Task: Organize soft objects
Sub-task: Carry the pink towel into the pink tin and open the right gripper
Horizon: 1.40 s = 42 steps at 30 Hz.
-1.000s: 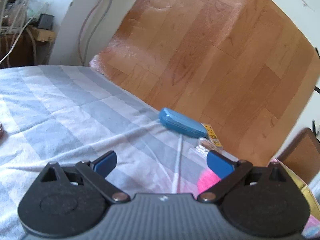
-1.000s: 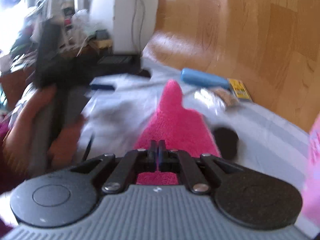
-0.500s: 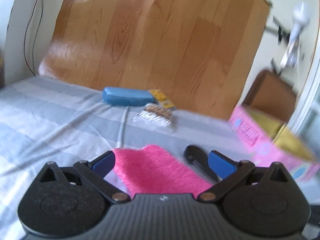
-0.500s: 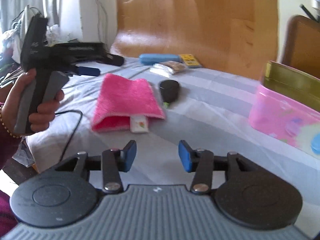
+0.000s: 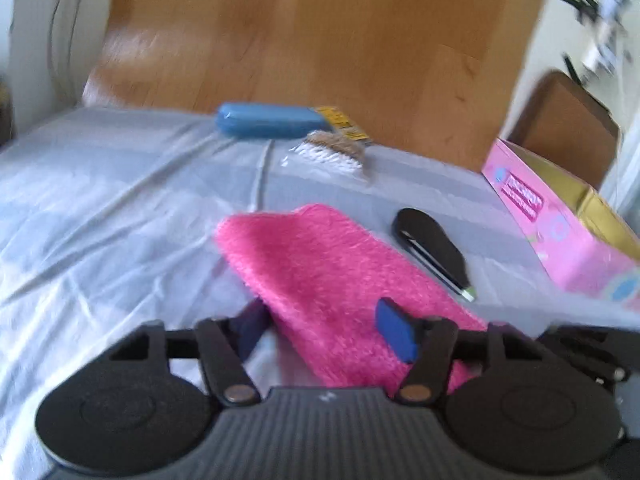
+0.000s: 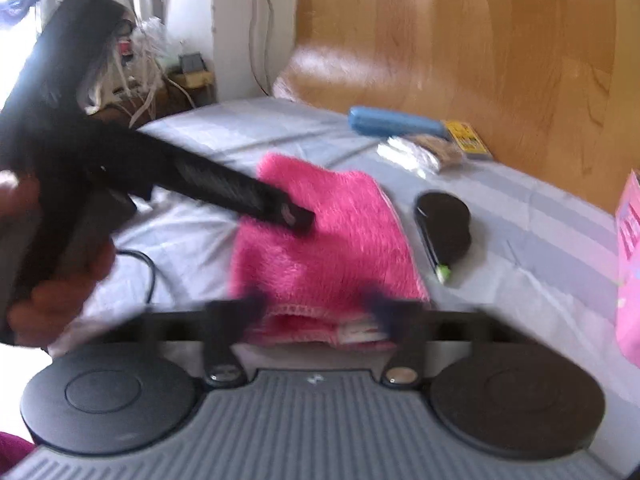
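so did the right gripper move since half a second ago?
Yes. The right gripper moved forward to the pink cloth's near edge; the blue case looks closer.

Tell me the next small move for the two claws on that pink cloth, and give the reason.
Probably close the right claw on the near hem of the pink cloth. Both claws are open. The right one straddles that hem, while the left claw stands over the cloth's left side. The cloth lies flat on the striped sheet, gripped by neither claw, so one pinch should come before any lift or fold.
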Available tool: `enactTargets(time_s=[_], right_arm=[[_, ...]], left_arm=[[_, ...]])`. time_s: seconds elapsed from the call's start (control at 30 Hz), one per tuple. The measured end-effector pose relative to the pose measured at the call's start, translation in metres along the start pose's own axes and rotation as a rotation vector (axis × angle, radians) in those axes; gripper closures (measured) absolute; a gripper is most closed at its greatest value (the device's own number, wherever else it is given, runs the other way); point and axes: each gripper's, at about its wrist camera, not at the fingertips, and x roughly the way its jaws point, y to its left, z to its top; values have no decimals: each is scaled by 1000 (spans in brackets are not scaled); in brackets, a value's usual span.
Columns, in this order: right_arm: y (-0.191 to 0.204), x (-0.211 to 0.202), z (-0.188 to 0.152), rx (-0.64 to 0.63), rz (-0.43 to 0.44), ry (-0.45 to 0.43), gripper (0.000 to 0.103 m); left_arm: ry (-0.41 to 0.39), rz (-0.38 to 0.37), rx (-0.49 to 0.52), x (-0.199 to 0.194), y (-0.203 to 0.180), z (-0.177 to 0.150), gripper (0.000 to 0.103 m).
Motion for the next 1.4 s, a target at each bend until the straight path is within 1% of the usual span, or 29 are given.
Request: enactTargets(time_s=[0.03, 0.1, 0.17, 0.23, 0.27, 0.37, 0.43, 0.5, 0.57, 0.63, 0.7, 0.8, 0.9, 0.97, 1.0, 1.03, 1.07, 1.13, 1.17, 1.2, 1.27, 1.33, 1.4], right_arm=[[1, -1, 2, 15, 4, 0, 91], [6, -6, 1, -14, -34, -27, 92], [13, -17, -2, -49, -87, -76, 92], [12, -33, 0, -62, -140, -148, 92], [9, -44, -1, -69, -179, -186, 92], [-1, -72, 0, -100, -337, -300, 92], [-16, -89, -1, -94, -430, -348, 92], [-38, -104, -3, -63, -502, -370, 92], [-62, -118, -8, -20, -570, -374, 92], [-91, -127, -14, 22, -632, -363, 92], [-119, -132, -22, 59, -684, -342, 92], [-162, -137, -34, 132, -740, -305, 92], [-202, -135, -42, 201, -781, -271, 92], [-221, -128, -42, 226, -805, -247, 91], [-230, -124, -42, 236, -817, -232, 90], [-238, -120, -41, 247, -823, -212, 88], [-246, -116, -41, 262, -823, -195, 85], [-253, -113, -45, 294, -822, -211, 71], [-254, -113, -48, 312, -808, -215, 59], [-255, -116, -51, 323, -791, -226, 58], [-252, -123, -52, 324, -776, -260, 58], [-249, -128, -51, 325, -774, -292, 58], [-244, -133, -50, 339, -761, -320, 58]], left_arm=[[7, -23, 16, 1, -5, -1, 73], [16, -122, -8, -1, -10, 1, 80], [-9, -191, -10, -8, -20, 8, 80], [-46, -238, 19, -16, -36, 17, 80], [-71, -261, 45, -21, -47, 24, 79], [-151, -345, 128, -33, -86, 45, 78], [-182, -407, 179, -33, -116, 58, 74], [-188, -470, 226, -27, -148, 71, 73], [-191, -514, 274, -15, -182, 81, 73], [-169, -550, 303, 6, -215, 89, 73], [-122, -589, 309, 31, -246, 95, 73], [-74, -596, 336, 69, -288, 98, 73], [-31, -577, 353, 102, -317, 97, 73], [-15, -553, 365, 121, -332, 98, 73], [-11, -533, 372, 130, -339, 99, 67], [-3, -503, 378, 139, -345, 99, 57], [11, -474, 380, 146, -350, 100, 52], [29, -412, 376, 158, -354, 100, 44], [33, -390, 371, 162, -353, 99, 42], [37, -374, 364, 164, -351, 98, 42], [31, -377, 338, 161, -346, 99, 40], [13, -380, 319, 148, -336, 99, 40], [-24, -393, 326, 130, -329, 98, 40]])
